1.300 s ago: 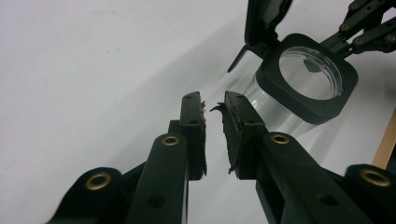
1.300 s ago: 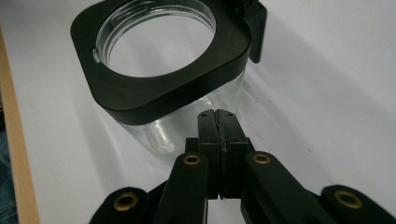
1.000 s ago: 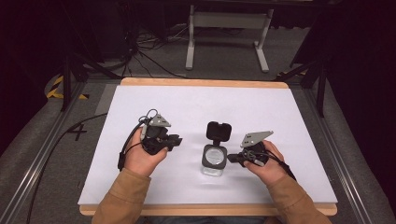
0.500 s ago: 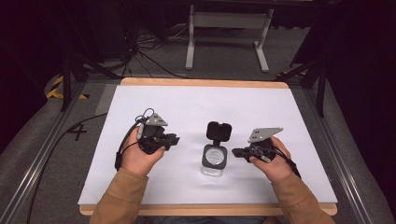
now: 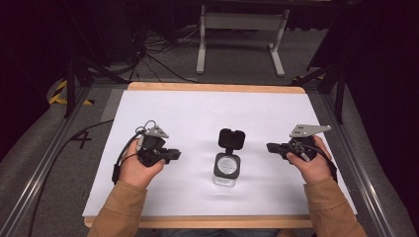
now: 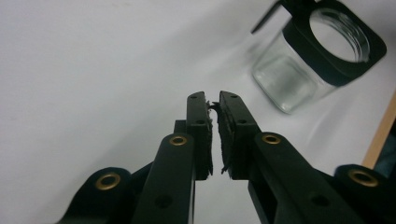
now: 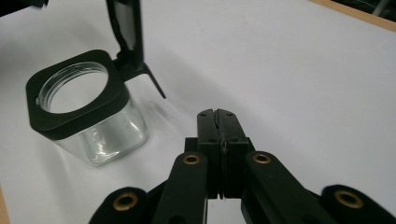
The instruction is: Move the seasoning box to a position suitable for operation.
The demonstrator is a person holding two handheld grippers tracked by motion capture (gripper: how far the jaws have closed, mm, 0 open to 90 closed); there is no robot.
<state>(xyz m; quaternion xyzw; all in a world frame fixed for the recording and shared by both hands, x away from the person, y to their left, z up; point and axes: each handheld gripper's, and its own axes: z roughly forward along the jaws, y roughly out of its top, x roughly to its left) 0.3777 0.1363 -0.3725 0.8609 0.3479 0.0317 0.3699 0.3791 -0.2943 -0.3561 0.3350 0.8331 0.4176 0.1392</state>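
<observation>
Your white bench [image 5: 188, 113] carries the glass jar [image 5: 227, 170] near its middle, black hinged lid [image 5: 231, 139] flipped open on its far side. Your left gripper [image 5: 170, 155] sits left of it, jaws just closing to what looks like a slit, empty. Your right gripper [image 5: 272, 147], right of it, has jaws pressed together, empty.

One jar [image 5: 227, 168], two grippers [image 5: 174, 154].
</observation>
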